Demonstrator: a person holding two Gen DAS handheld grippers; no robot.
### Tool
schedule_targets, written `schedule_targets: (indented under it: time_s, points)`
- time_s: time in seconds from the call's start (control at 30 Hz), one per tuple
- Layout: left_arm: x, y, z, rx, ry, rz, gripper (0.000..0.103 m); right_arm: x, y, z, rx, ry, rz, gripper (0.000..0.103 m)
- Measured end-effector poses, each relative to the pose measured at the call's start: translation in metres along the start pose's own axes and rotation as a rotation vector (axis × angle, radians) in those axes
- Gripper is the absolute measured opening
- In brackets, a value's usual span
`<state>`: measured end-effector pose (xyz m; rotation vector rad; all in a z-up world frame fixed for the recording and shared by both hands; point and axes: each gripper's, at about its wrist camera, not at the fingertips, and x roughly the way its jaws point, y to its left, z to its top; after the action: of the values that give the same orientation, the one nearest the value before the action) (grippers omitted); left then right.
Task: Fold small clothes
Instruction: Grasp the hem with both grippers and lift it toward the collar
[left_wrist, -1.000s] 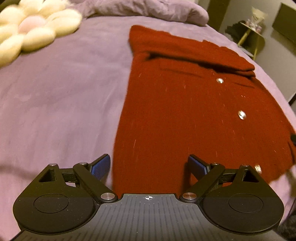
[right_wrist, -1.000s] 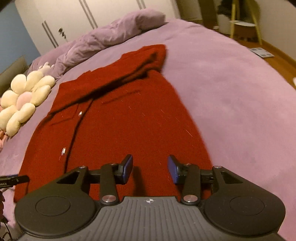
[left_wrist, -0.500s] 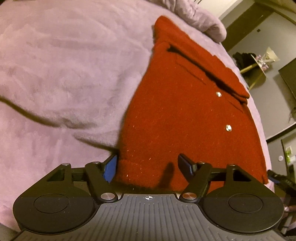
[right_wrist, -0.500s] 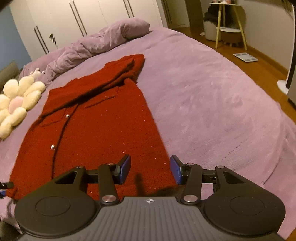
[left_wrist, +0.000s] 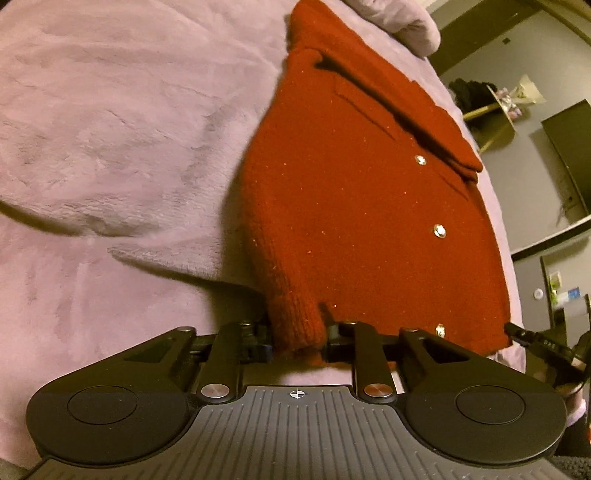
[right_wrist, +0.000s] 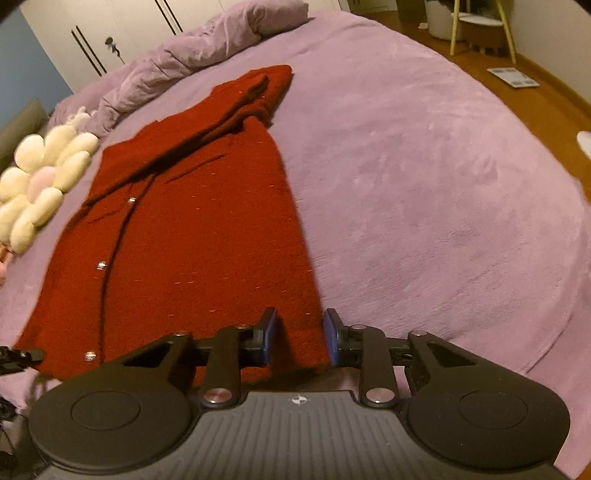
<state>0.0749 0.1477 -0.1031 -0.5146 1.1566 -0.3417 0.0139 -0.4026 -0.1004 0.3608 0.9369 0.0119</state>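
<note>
- A wide bed (right_wrist: 424, 177) under a purple plush cover fills both views; everything below is placed against it.
- Beyond its far end stand white wardrobe doors (right_wrist: 122, 33), and a wooden floor (right_wrist: 546, 92) runs along its right side.
- A rumpled purple duvet (right_wrist: 192, 59) is bunched along the far end of the bed.
- A cream flower-shaped cushion (right_wrist: 40, 184) lies at the bed's left side.
- A red knitted cardigan (right_wrist: 192, 229) lies flat on the middle of the bed, silver buttons up, its hem toward the near edge and one sleeve folded across the top.
- The left gripper (left_wrist: 297, 341) sits at the near edge of the bed, closing; its pads press the cardigan's left hem corner, bunched between them.
- The right gripper (right_wrist: 299, 339) is at the same near edge, its jaws closing; the right hem corner lies between the blue pads (right_wrist: 269, 338), a sliver of space showing on each side.
</note>
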Motion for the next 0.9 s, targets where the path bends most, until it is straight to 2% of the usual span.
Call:
schedule_targets:
  time_s: [0.2,0.23,0.27,0.37,0.43,0.57,0.73,0.8,0.9]
  points:
    - [0.004,-0.005,0.004,0.026,0.02,0.002,0.025,0.008,0.003,0.0,-0.054,0.068,0.065,0.047]
    - [0.004,-0.006,0.005,0.033,0.019,0.005,0.023,0.008,0.005,0.001,-0.071,0.074,0.064,0.043]
    - [0.004,-0.007,0.006,0.041,0.02,0.007,0.021,0.008,0.006,0.002,-0.08,0.078,0.067,0.033]
    - [0.002,-0.012,0.007,0.061,0.021,0.012,0.017,0.007,0.008,0.006,-0.087,0.097,0.073,0.018]
    - [-0.002,-0.019,0.009,0.086,0.021,-0.009,0.016,0.004,0.01,0.009,-0.066,0.124,0.095,0.015]
    - [-0.016,-0.039,0.018,0.094,-0.005,-0.116,0.016,-0.002,0.008,0.022,0.089,0.164,0.242,0.014]
    - [-0.025,-0.063,0.055,0.054,-0.108,-0.247,0.015,-0.001,0.013,0.052,0.277,0.098,0.432,0.014]
    - [-0.025,-0.072,0.077,0.042,-0.153,-0.276,0.015,0.007,0.021,0.068,0.301,0.059,0.453,0.014]
    - [-0.02,-0.077,0.11,0.013,-0.224,-0.268,0.015,0.02,0.029,0.093,0.333,0.006,0.447,0.014]
